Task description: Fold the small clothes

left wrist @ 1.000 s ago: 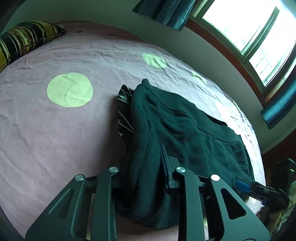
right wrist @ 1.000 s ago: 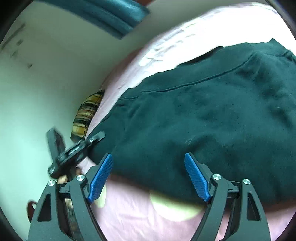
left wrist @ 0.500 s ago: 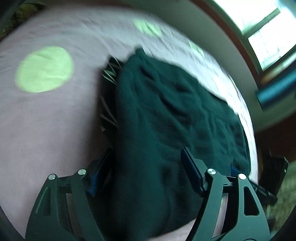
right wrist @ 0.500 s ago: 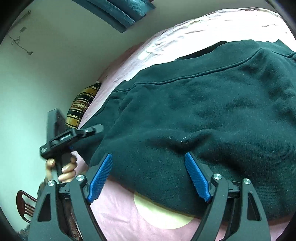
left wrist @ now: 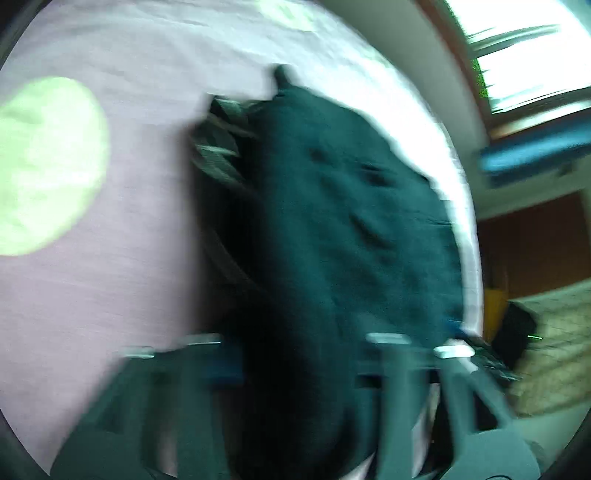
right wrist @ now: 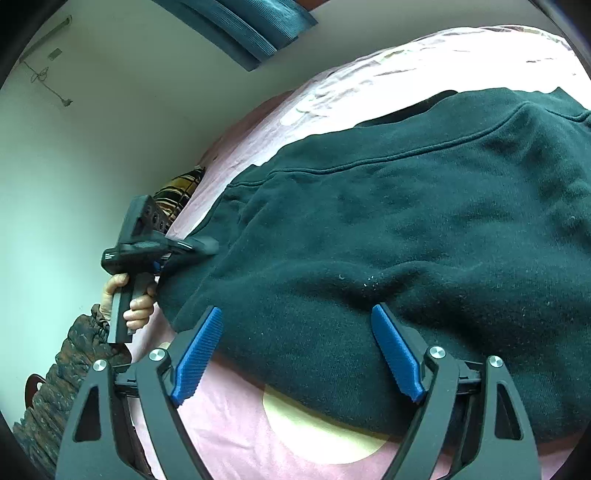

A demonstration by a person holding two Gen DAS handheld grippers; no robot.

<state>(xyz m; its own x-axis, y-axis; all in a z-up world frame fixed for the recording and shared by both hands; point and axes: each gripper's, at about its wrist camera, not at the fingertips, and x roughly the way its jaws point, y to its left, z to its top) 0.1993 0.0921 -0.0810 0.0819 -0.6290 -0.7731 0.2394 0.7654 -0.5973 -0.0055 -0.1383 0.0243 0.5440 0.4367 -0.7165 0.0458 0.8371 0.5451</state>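
Note:
A dark green sweatshirt [left wrist: 332,221] lies on a pink bed sheet [left wrist: 110,258]; the left wrist view is blurred by motion. My left gripper [left wrist: 299,365] straddles a thick fold at the garment's near end, and its jaws are closing on that fold. In the right wrist view the sweatshirt [right wrist: 406,221] fills the middle. My right gripper [right wrist: 295,347] hangs open over its near hem, blue pads wide apart and not pressing the cloth. The left gripper [right wrist: 199,247], held by a hand [right wrist: 129,299], bites the garment's left edge.
A striped cloth [left wrist: 218,147] pokes out from under the sweatshirt's far left side. The sheet has pale green dots [left wrist: 44,162]. A striped pillow [right wrist: 177,188] lies by the wall. A window [left wrist: 517,55] and teal curtain [right wrist: 240,29] lie beyond the bed.
The left gripper let go of the fold, opened wide, tipped down over the sweatshirt, and has narrowed on the fold again. The right gripper has stayed open over the hem.

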